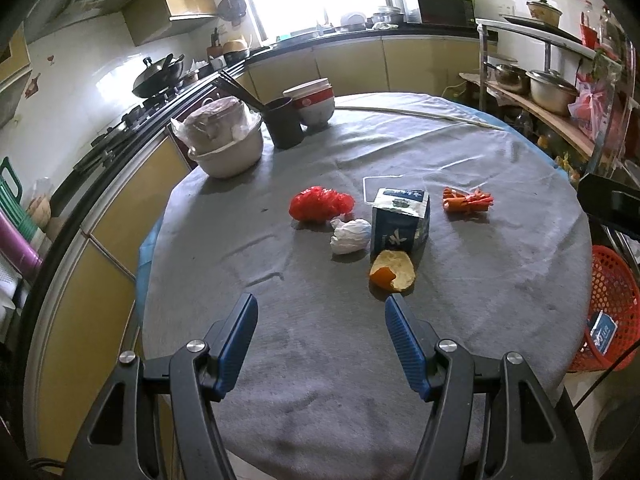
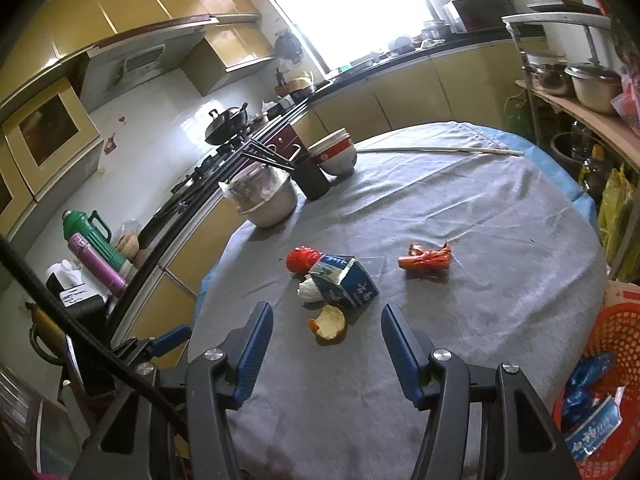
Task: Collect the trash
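Note:
Trash lies mid-table on a grey cloth (image 1: pixel 320 360): a crumpled red plastic bag (image 1: pixel 320 204), a white paper wad (image 1: pixel 350 235), a blue-and-white carton (image 1: pixel 400 220), an orange peel (image 1: pixel 393 270) and a crushed orange wrapper (image 1: pixel 466 200). My left gripper (image 1: pixel 322 306) hovers open above the near cloth, its right fingertip just short of the peel, nothing between its pads. In the right wrist view the peel (image 2: pixel 330 322), carton (image 2: pixel 346 282), red bag (image 2: pixel 302 259) and wrapper (image 2: pixel 426 259) lie ahead of my open, empty right gripper (image 2: pixel 326 316).
A red mesh basket (image 2: pixel 604 360) holding blue wrappers stands off the table's right edge (image 1: pixel 612 312). At the table's back left are a plastic-covered bowl (image 1: pixel 228 140), a dark cup with chopsticks (image 1: pixel 284 124) and stacked bowls (image 1: pixel 314 104). A white rod (image 1: pixel 420 114) lies across the far side.

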`<state>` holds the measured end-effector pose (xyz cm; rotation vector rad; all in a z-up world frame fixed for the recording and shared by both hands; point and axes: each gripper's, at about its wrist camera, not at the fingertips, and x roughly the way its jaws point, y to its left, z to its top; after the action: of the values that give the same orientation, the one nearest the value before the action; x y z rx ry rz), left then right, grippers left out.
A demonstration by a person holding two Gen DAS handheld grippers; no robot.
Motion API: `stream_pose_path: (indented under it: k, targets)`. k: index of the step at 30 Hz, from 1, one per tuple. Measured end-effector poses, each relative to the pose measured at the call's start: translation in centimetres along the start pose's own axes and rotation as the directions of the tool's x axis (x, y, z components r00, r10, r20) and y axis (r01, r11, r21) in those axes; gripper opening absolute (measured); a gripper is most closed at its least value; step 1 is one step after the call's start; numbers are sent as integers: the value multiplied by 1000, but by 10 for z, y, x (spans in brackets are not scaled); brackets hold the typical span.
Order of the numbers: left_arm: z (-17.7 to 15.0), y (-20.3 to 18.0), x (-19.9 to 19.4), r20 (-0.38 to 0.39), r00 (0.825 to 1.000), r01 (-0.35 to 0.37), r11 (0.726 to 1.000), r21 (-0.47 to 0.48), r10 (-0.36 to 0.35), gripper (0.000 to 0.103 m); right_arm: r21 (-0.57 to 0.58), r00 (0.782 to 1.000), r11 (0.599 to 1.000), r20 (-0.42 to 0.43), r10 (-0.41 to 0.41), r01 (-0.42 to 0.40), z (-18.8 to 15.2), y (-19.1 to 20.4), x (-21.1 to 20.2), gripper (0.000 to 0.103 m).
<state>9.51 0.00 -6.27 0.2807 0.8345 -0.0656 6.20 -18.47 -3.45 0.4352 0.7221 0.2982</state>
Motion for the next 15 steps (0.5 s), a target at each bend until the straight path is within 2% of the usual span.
stream_pose_path:
  k: [15]
  targets:
    - [3,7,6,-13,1000,-11,1000,-16,11,67,2,1000,1000,-18,17,-17,4,2,12,61]
